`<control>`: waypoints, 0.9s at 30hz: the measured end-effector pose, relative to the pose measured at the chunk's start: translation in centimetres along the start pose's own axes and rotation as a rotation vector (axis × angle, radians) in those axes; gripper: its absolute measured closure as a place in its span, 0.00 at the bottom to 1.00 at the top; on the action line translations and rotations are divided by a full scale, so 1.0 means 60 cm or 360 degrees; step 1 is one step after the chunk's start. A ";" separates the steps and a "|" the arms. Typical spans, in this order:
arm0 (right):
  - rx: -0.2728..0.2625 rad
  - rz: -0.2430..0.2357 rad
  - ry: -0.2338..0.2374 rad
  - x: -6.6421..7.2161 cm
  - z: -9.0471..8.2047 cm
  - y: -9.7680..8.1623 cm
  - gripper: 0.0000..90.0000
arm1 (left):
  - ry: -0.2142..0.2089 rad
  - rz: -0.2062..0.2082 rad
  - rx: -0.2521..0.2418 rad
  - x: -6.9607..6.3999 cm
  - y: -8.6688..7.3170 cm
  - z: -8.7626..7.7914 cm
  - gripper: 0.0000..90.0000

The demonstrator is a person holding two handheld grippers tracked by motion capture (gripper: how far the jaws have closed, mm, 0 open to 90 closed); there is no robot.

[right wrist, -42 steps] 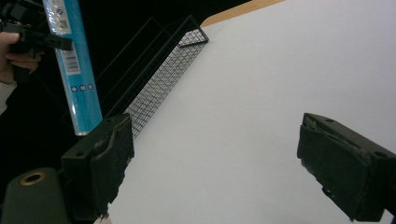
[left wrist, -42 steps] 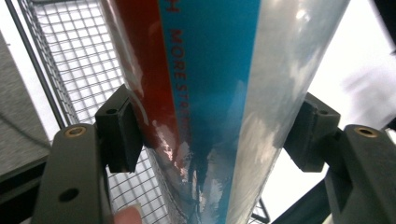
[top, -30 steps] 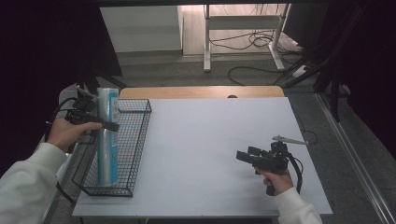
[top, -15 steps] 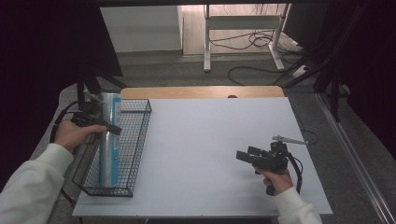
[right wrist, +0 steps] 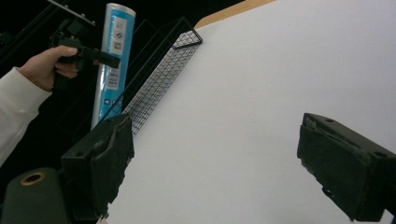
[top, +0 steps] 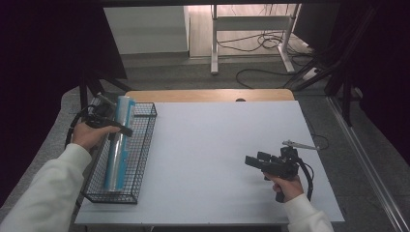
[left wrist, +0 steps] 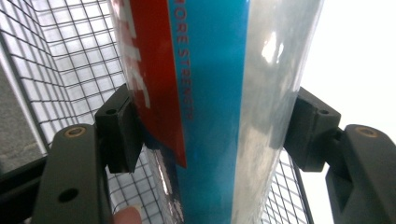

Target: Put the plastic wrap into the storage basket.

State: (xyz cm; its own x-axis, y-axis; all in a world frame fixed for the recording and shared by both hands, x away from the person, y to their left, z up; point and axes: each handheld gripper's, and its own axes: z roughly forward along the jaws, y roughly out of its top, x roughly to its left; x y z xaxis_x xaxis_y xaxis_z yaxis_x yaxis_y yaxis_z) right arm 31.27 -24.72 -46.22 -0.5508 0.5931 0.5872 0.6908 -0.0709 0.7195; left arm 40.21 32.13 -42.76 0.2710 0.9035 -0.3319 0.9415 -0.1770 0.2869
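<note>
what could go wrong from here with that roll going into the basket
1. The left gripper is shut on the roll near its upper end, so the long lower part may swing or slip in its glossy wrap.
2. The roll runs almost the whole length of the narrow wire basket; its tilted top end could catch on the far rim.
3. The basket is light mesh, so a push could shift it.

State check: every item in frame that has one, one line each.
Roll: clamped by the left gripper, tilted, lower end down in the basket.
Wire basket: upright at the table's left edge, roll inside.
Left gripper: shut on the roll.
Right gripper: open, nothing between the jaws.
</note>
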 end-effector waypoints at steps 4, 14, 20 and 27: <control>-0.0004 0.0007 -0.0007 -0.002 -0.001 0.000 0.12 | 0.0013 -0.0048 0.0017 0.008 0.012 0.024 0.35; -0.0010 0.0010 -0.0011 -0.003 -0.001 0.001 0.12 | 0.0068 -0.0096 0.0085 0.010 0.034 0.077 0.35; -0.0009 0.0004 -0.0010 -0.002 -0.001 0.000 0.12 | 0.0103 -0.0147 0.0090 0.013 0.037 0.097 0.35; -0.0007 0.0004 -0.0012 -0.003 -0.001 0.000 0.12 | 0.0136 -0.0194 0.0088 0.021 0.036 0.116 0.35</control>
State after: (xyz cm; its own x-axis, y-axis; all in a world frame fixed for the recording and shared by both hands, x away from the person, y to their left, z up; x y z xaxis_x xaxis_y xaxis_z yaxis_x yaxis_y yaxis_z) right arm 31.37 -24.87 -46.29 -0.5456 0.5989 0.5862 0.6902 -0.0756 0.7197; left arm 43.98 30.18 -48.83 0.1379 0.9492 -0.2829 0.9766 -0.0828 0.1984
